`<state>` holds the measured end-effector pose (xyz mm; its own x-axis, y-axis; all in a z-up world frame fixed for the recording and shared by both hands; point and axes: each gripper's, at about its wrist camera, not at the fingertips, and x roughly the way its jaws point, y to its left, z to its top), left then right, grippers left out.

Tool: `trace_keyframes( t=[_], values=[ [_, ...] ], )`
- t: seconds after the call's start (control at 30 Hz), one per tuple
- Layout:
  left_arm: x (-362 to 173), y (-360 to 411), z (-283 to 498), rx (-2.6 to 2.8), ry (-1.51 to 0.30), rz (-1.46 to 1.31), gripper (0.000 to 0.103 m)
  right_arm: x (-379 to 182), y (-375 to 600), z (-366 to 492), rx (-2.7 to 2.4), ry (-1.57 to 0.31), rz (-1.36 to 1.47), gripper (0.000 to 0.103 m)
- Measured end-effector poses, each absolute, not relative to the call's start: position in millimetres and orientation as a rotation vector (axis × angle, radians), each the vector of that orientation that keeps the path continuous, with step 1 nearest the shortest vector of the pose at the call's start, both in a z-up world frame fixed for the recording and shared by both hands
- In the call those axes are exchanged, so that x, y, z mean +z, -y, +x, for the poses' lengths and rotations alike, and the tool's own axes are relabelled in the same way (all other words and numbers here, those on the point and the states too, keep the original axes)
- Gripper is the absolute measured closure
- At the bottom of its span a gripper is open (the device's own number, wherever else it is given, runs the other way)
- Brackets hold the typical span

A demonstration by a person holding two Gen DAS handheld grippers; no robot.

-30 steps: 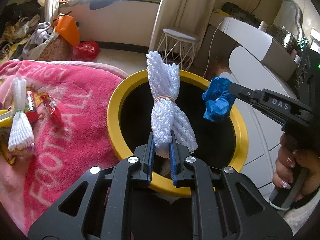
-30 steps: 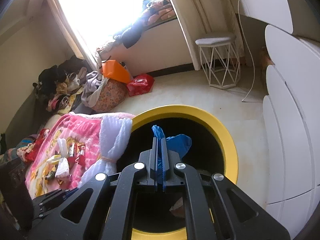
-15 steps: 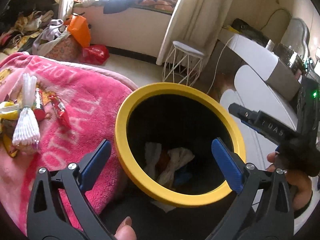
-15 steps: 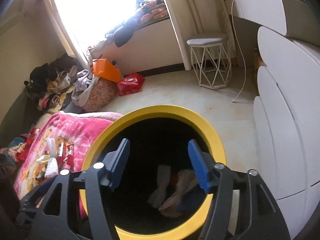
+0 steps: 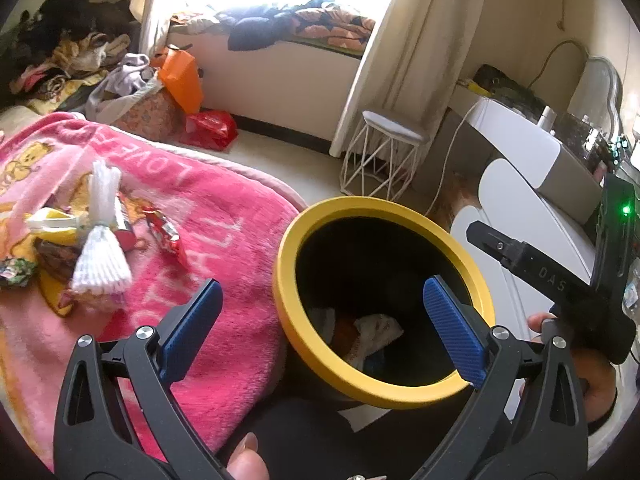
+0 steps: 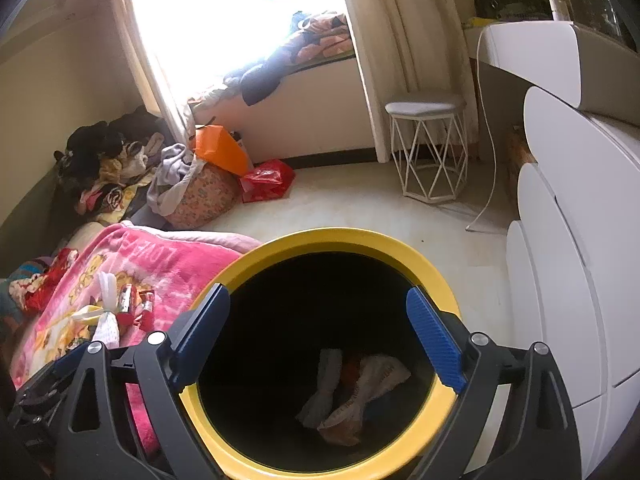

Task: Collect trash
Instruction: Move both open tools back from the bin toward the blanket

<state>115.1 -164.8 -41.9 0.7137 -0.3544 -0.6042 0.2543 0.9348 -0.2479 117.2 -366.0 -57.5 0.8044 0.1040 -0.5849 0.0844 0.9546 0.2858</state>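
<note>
My left gripper [image 5: 320, 320] hangs over the near edge of the bin [image 5: 288, 280], one finger above the blanket [image 5: 224, 240], the other above the bin's mouth; my right gripper [image 6: 320, 332], its jaws opening with nothing between them, straddles the bin [image 6: 440, 280] from the right. Crumpled trash [image 6: 352, 392] lies in the bin's bottom. On the blanket, left of the bin, lie a foam net [image 5: 100, 256] and wrappers [image 5: 164, 232]; a stool [image 5: 384, 160] stands on the floor behind.

I look into a bedroom with cream walls and a pale floor [image 6: 360, 204]. Bright daylight floods through a window [image 6: 224, 4] framed by beige curtains [image 6: 384, 52]. A white wire stool [image 6: 428, 148] stands near white cabinets [image 6: 580, 240].
</note>
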Motion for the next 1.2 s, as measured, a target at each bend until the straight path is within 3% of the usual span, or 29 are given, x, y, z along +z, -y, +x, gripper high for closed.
trace_keyframes(
  t=[1.2],
  values=[
    [-12, 60, 97, -0.156, -0.564, -0.172, 0.011, -22, 283, 93, 0.174, -0.533, 0.172, 0.007]
  ],
)
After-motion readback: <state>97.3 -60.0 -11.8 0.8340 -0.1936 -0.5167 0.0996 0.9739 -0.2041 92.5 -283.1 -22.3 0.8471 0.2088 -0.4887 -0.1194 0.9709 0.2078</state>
